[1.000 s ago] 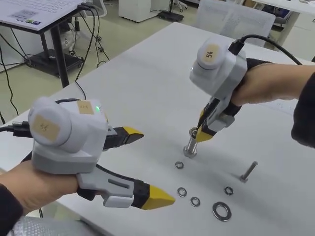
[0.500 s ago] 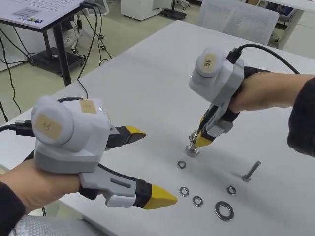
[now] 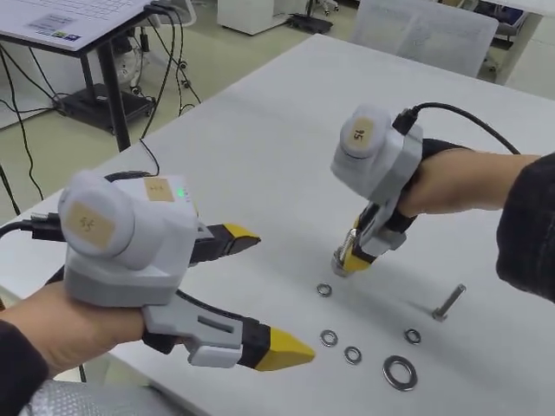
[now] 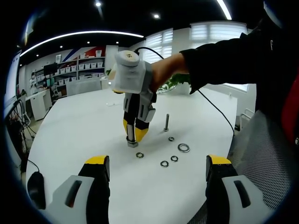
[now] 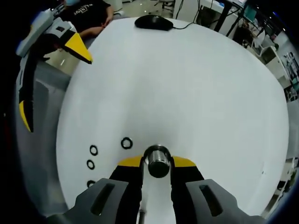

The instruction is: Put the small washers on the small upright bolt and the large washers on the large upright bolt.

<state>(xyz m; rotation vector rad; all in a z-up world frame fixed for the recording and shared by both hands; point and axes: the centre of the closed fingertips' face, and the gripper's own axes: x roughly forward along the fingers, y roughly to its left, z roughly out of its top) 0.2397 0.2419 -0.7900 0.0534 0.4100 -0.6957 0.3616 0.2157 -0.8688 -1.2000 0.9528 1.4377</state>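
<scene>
Evidently, the right gripper (image 3: 351,258) was clamped on the large upright bolt (image 5: 158,161) on the white table (image 3: 260,130); the left gripper (image 3: 273,293) hung wide open, well apart.

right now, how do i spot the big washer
On the white table, find the silver metal rings nearest the person. The large flat silver washer lies at their near right end, plainly wider than the four small washers beside it.
</scene>
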